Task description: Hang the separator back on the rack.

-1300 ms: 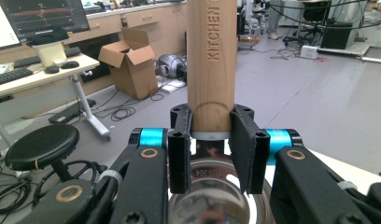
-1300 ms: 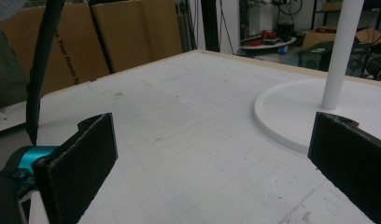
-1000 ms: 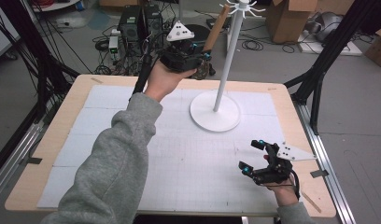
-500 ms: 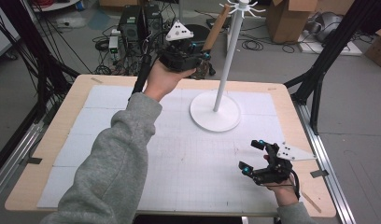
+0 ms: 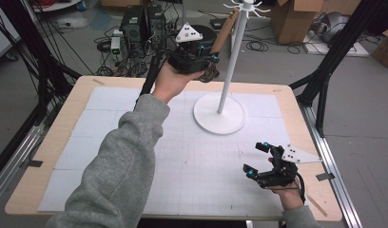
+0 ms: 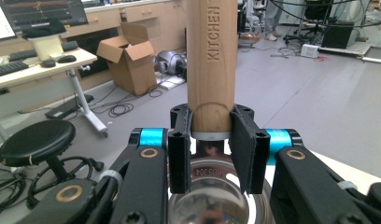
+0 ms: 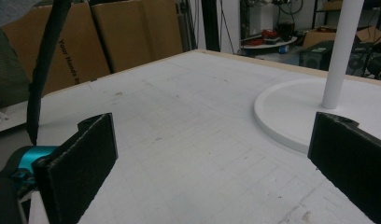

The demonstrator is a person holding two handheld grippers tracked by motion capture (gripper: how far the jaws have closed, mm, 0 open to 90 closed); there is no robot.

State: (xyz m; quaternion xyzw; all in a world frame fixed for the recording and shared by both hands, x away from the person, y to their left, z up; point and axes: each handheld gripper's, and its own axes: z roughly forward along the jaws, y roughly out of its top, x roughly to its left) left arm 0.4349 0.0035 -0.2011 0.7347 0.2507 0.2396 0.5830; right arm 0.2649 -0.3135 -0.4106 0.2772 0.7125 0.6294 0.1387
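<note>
Little has shifted in the last second: the left tongs (image 5: 207, 64) hold at the same spot in the upper middle of the high view, beside the white stand (image 5: 219, 112), so the hanging step looks paused, not finished. Largest first: the bench (image 5: 54, 142) carries the stand at centre right. The left tongs are pinching a wooden-handled ladle (image 6: 211, 65), its handle rising to the top of the left gripper view, the steel bowl at the bottom. The right tongs (image 5: 257, 160) rest spread wide at lower right. Stamped on the handle: "KITCHEN". A cardboard box (image 7: 132, 35) reads "Your Needs".
</note>
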